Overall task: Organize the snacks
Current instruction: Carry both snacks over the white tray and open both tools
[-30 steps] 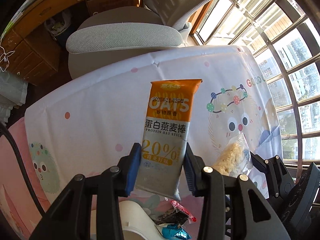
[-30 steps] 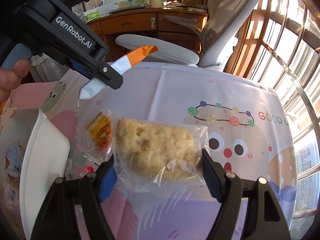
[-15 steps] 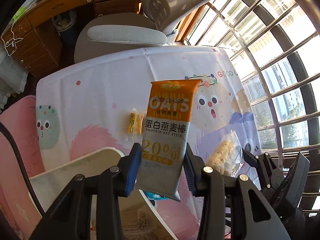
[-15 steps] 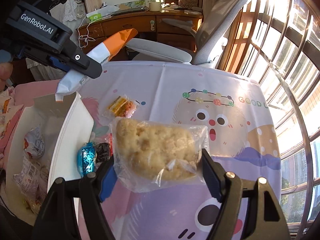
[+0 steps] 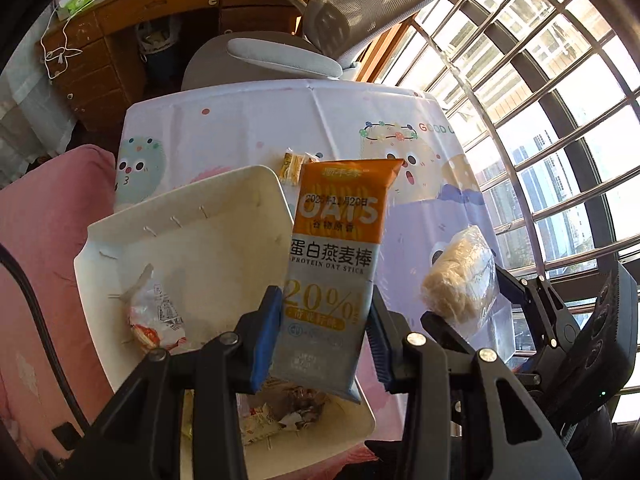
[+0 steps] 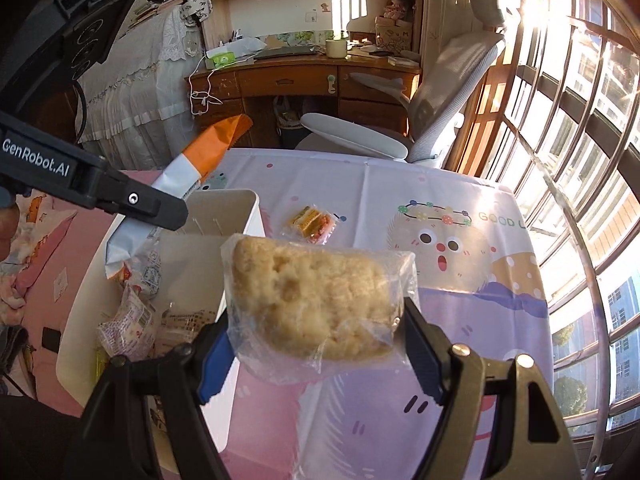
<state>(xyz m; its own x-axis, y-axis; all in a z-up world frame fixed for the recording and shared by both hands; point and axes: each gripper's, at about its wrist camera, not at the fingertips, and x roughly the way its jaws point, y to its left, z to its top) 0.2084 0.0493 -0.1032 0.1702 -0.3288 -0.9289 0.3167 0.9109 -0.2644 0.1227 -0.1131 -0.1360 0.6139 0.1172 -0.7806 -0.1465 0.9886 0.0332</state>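
In the left wrist view, the left tongs (image 5: 324, 336) pinched an orange-and-grey oat stick packet (image 5: 334, 256) by its lower part, so that its long upper end stood free and upright above the white bin (image 5: 182, 216); the grip looked chosen to let the packet fall straight in once the blue pads (image 5: 266, 334) let go. The bin already held several wrapped snacks (image 5: 154, 320), which marked it as the likely collecting place. Off to the right, the right tongs (image 5: 464, 300) carried a rice cake in clear wrap (image 5: 460, 280) beside the bin rather than over it. One small yellow snack pack (image 5: 294, 164) lay on the counter (image 5: 248, 128) just past the bin's far rim, not yet gathered. In the right wrist view, the right tongs (image 6: 318, 340) clamped the rice cake (image 6: 312, 296) across its width, stretched wide because the cake was broad, and held it above the counter's cartoon-printed cloth (image 6: 440, 184) near the bin's wall (image 6: 240, 208). The left tongs (image 6: 156, 208) hung over the bin's opening with the oat stick packet (image 6: 200, 160) slanting upward.
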